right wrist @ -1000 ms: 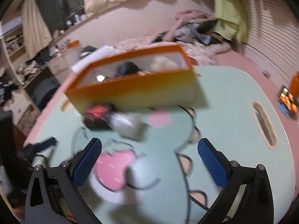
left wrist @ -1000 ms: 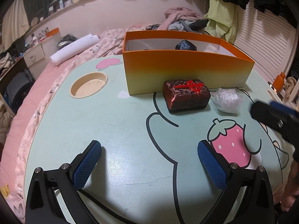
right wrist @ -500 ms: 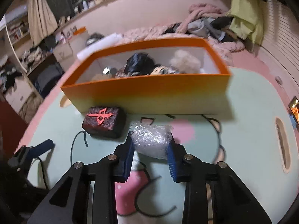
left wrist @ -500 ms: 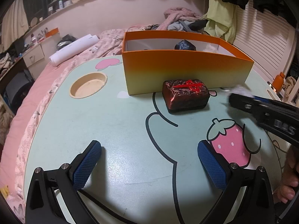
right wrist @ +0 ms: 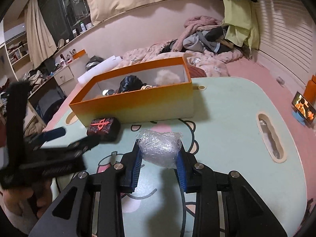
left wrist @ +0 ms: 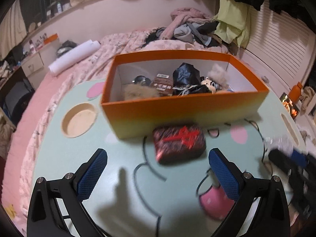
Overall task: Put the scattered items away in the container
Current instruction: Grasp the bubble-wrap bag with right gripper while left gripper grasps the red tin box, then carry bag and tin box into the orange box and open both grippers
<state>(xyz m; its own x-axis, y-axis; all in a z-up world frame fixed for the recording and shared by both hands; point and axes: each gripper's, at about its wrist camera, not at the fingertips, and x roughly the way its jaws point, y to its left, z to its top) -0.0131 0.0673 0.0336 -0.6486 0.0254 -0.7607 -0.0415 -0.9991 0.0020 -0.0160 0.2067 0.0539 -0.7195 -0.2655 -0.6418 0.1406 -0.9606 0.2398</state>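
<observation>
Right wrist view: right gripper (right wrist: pixel 159 159) clamped on clear plastic-wrapped bundle (right wrist: pixel 160 150), raised above mint table (right wrist: pixel 233 122). Orange box (right wrist: pixel 138 106) beyond – partly filled. Dark red case (left wrist: pixel 178 143) on table, just before box wall. Left gripper (left wrist: pixel 158 175) – jaws wide apart, nothing between.

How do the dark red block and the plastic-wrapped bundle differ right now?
The dark red block lies on the table against the orange box; the plastic-wrapped bundle is clamped in the right gripper. The block is opaque and boxy, the bundle translucent and rounded. Both are outside the box.
</observation>
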